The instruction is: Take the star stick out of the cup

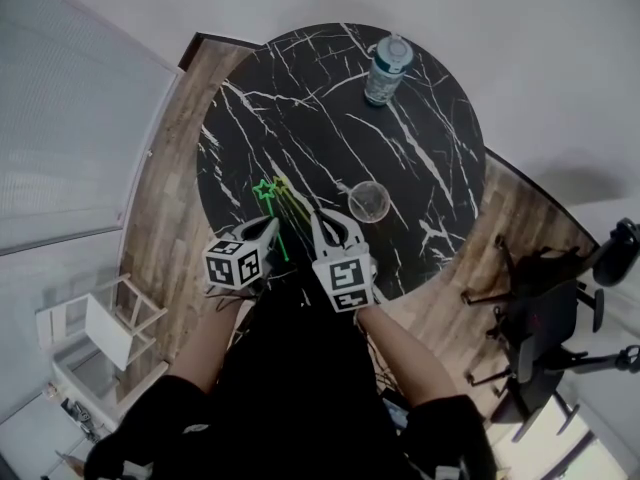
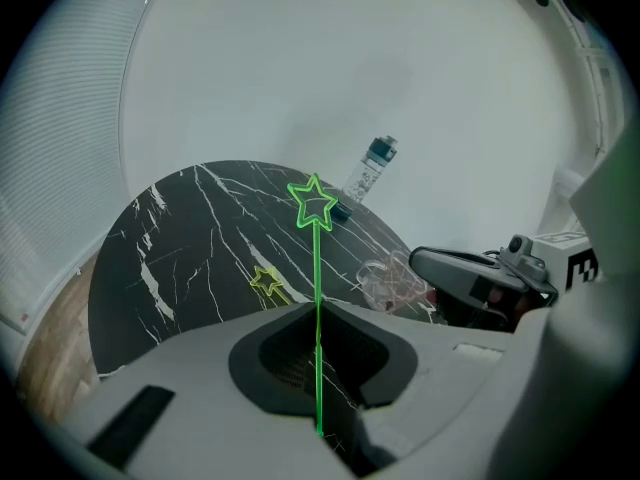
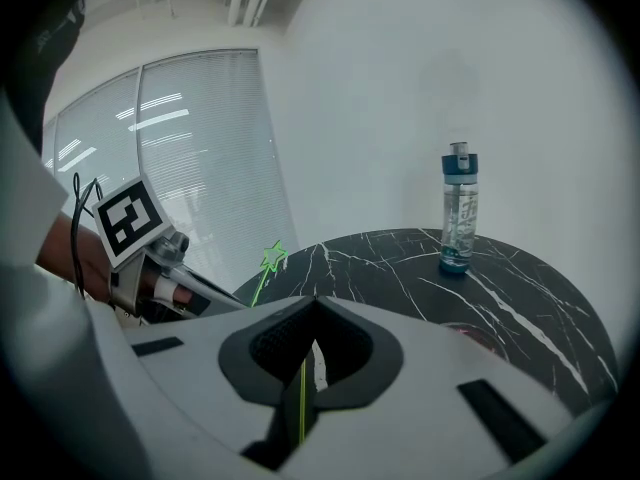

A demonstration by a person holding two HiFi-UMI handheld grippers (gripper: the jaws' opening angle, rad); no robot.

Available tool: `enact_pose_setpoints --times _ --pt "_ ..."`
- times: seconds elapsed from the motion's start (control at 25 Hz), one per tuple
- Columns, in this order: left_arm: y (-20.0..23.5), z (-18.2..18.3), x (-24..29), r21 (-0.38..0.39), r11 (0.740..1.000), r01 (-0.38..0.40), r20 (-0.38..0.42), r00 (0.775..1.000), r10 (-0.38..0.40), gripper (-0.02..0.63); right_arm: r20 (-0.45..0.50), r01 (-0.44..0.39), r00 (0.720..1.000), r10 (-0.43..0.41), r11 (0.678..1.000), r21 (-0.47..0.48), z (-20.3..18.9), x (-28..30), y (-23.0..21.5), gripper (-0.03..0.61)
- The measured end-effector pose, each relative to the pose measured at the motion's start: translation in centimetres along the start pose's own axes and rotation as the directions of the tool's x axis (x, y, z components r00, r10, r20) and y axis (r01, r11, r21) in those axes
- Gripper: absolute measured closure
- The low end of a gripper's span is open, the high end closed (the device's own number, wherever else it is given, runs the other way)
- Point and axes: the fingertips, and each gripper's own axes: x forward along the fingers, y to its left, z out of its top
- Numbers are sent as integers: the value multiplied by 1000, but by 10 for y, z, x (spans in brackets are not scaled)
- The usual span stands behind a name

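Observation:
A green star stick point(image 1: 266, 191) point(image 2: 313, 202) stands up out of my left gripper point(image 1: 268, 230) point(image 2: 318, 373), which is shut on its thin stem. A yellow star stick point(image 1: 284, 184) point(image 2: 266, 282) lies low over the black marble table point(image 1: 290, 88); its stem runs into my right gripper point(image 1: 322, 226) point(image 3: 302, 393), which is shut on it. The clear plastic cup point(image 1: 368, 201) point(image 2: 392, 280) stands just right of both grippers with no stick in it. In the right gripper view the green star point(image 3: 272, 257) shows at the left above my left gripper point(image 3: 190, 288).
A clear water bottle with a teal cap point(image 1: 387, 68) point(image 2: 370, 168) point(image 3: 458, 208) stands at the table's far edge. A black office chair point(image 1: 540, 328) is on the right, and a white stool point(image 1: 110, 318) on the left by the blinds.

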Motion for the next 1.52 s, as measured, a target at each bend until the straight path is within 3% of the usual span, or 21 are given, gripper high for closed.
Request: enact_pose_setpoints --times 0.64,1.08,1.52 --pt "11 -27 20 9 998 -58 -110 992 59 601 -52 14 999 -12 999 38 -33 -2 -2 583" --pt "16 -36 35 -85 995 -60 -130 990 48 601 -49 5 999 -2 999 52 -38 -5 -3 583" --pt "31 -36 48 -99 991 -92 -156 985 76 601 -60 -1 998 4 999 49 -41 -7 -5 583"
